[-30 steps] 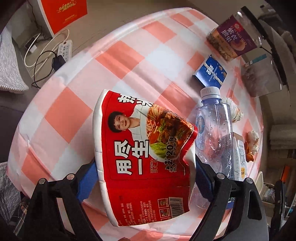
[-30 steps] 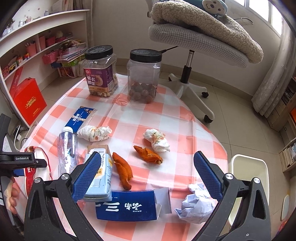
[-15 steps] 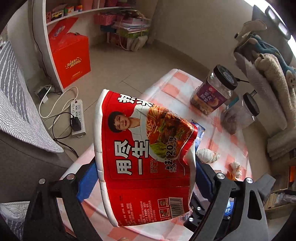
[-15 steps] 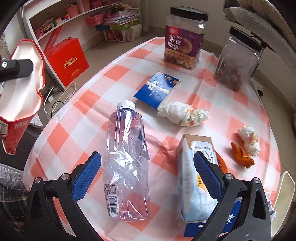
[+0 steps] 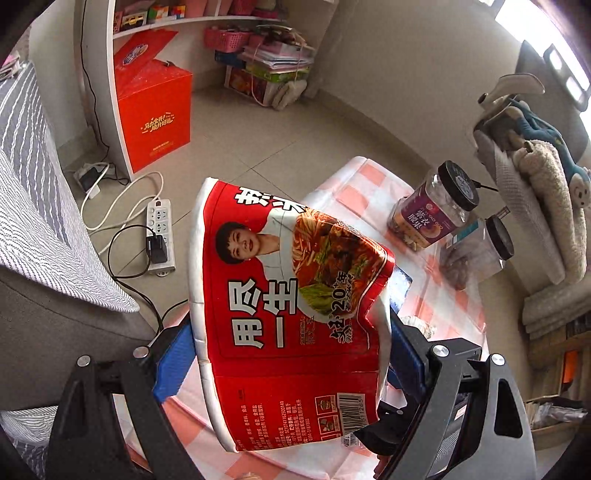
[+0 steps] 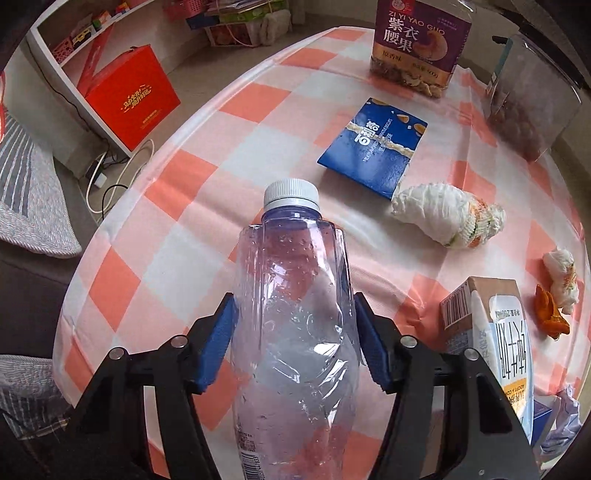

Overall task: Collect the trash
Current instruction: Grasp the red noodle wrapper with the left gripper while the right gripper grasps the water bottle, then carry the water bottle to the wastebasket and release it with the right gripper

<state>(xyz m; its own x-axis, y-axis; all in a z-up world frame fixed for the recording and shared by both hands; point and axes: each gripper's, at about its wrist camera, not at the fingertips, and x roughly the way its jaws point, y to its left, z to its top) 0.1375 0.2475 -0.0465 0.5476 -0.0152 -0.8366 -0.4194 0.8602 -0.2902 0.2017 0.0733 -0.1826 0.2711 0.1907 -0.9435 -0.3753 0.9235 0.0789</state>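
Note:
My left gripper point(image 5: 291, 354) is shut on a crushed red instant-noodle cup point(image 5: 288, 310) and holds it up above the edge of the checked table point(image 5: 354, 184). My right gripper point(image 6: 293, 339) is closed on a crumpled clear plastic bottle point(image 6: 295, 321) with a white cap, lying on the checked cloth point(image 6: 192, 184); both blue pads touch its sides. Other trash on the table: a blue wrapper point(image 6: 375, 153), crumpled tissue point(image 6: 447, 216), a smaller tissue point(image 6: 561, 273), orange peel point(image 6: 550, 314), a milk carton point(image 6: 502, 332) and crumpled paper point(image 6: 561, 424).
Two lidded snack jars point(image 6: 421, 40) point(image 6: 532, 99) stand at the table's far side. On the floor are a red box point(image 5: 155, 118), a power strip with cables point(image 5: 160, 236) and a shelf unit point(image 5: 207, 22). A grey striped cushion point(image 5: 33, 206) lies left.
My left gripper has lifted the noodle cup up off the table and tilted toward the room. My right gripper has moved in over the bottle and closed on its sides.

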